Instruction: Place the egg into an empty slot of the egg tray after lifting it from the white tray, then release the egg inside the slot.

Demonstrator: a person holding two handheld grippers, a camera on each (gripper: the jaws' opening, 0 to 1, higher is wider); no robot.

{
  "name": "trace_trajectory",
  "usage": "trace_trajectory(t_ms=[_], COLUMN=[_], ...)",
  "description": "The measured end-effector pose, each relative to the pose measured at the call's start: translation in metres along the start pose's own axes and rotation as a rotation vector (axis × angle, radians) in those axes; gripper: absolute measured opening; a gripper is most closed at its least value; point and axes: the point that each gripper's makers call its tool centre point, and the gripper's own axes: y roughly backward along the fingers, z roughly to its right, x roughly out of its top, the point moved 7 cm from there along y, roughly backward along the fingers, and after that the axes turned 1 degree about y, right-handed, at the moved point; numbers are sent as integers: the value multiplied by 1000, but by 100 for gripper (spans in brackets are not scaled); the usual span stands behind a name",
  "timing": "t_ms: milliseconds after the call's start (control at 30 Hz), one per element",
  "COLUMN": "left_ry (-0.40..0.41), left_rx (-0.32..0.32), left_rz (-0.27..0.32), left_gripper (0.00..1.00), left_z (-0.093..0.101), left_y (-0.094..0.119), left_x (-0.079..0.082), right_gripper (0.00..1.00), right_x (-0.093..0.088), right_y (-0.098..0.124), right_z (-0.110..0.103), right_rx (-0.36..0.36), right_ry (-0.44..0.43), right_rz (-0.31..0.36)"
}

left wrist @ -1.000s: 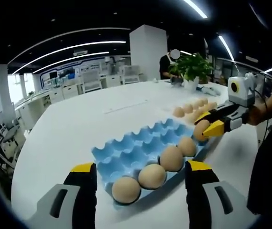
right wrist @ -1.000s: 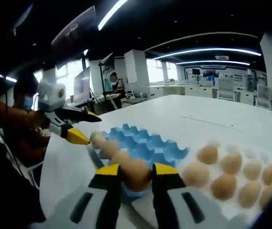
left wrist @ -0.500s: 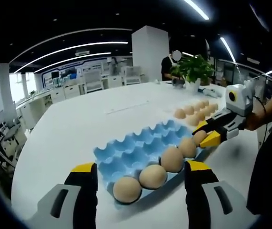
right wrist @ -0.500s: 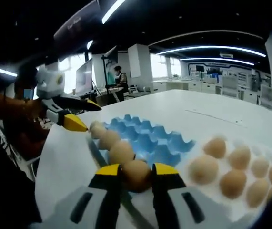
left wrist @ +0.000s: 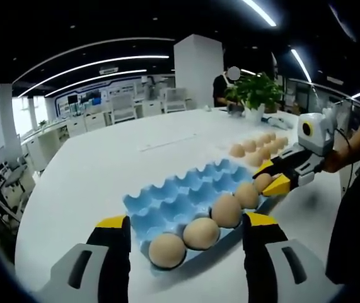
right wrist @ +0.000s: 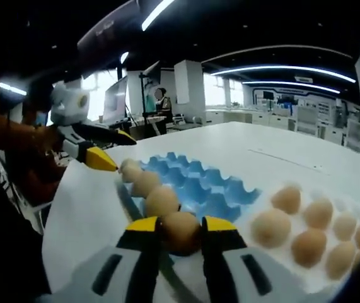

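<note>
Holding four eggs (left wrist: 200,232), blue tray (left wrist: 167,201); fifth egg (right wrist: 181,231) seemingly w/ right gripper (right wrist: 181,235).

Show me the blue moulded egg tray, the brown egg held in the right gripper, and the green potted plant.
Blue moulded egg tray (left wrist: 176,199), left gripper view, on an empty cup.
Brown egg held in the right gripper (right wrist: 181,230), right gripper view, on its shell between the jaws.
Green potted plant (left wrist: 255,90), left gripper view, on the leaves.

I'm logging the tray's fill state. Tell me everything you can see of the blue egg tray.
The blue egg tray looks like moulded pulp, with rows of peaked cups, lying flat on the white table. One edge row holds four brown eggs; the right gripper holds a fifth egg at that row's end. The other cups are empty.
</note>
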Motion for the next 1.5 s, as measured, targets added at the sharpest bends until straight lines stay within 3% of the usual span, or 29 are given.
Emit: trace_trajectory(t_ms=[567,633,733,867,967,1100,1300,1333,1467,1500], left_ry=[-15,-18,-19,-15,-15,-19,-22,-22,-17,-15], left_rx=[1,-1,2,8,8,10,8,7,10,10], left_rz=[5,3,4,6,3,3,-3,-3,2,-1], left_gripper=[71,70,71,70,70,70,69,69,70,70], left_z=[-1,-1,-1,-3,-4,-4,-4,-4,-3,-3], left_y=[-1,-1,-1,0,0,0,0,-1,-1,-1], left_x=[2,2,2,2,2,2,2,2,2,2], right_gripper=[25,24,24,24,25,25,25,25,26,26], right_x=[-1,3,16,19,10,7,9,6,5,2], right_y=[0,7,21,34,33,32,28,28,23,20], right_z=[2,5,16,42,56,60,60,63,62,61], right_rx=[6,-46,-132,-267,-308,-351,-367,-377,-340,-308], right_ry=[2,-14,-38,-56,-89,-68,15,67,161,189], right_rz=[7,13,107,131,82,54,12,-34,-82,-123])
